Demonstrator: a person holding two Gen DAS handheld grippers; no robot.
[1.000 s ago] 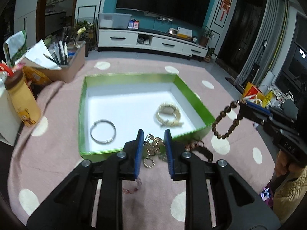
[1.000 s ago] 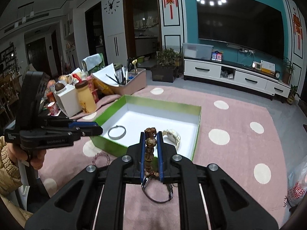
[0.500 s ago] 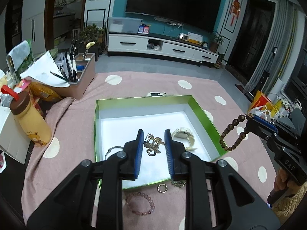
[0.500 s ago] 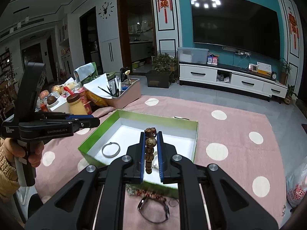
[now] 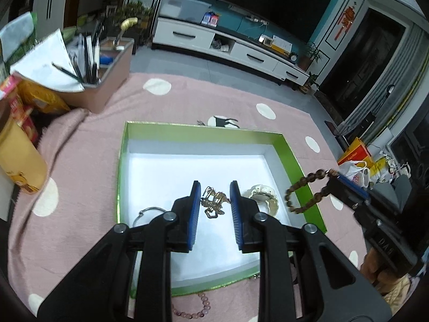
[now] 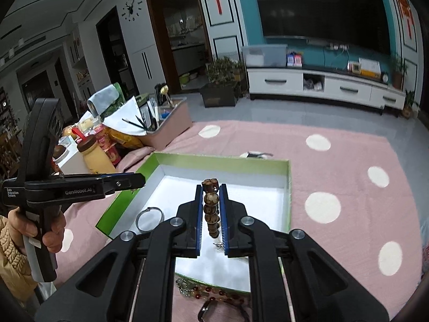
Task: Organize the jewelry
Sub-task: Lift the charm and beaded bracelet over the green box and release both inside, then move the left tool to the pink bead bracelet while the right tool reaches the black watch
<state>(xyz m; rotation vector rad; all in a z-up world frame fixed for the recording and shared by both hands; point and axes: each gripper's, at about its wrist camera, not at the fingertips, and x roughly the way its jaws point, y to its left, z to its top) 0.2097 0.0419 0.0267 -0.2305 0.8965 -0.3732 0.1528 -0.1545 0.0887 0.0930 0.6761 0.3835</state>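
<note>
Both grippers have shifted forward over the green box [image 5: 288, 151]. Left gripper [image 5: 214, 201] grasps a gold chain piece [image 5: 213, 204]; right gripper [image 6: 211, 204] is clenched on a brown bead bracelet [image 6: 211, 212] dangling above the box's white floor.

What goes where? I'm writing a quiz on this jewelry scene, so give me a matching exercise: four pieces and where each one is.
Pieces:
1. brown bead bracelet
2. gold chain
3. silver bangle
4. pink bead bracelet

Places:
A. on the pink cloth, outside the box
B. held in the left gripper
C. lying inside the green box
D. clamped in the right gripper

Pairs: 1-D, 2-B, 3-C, 4-A
</note>
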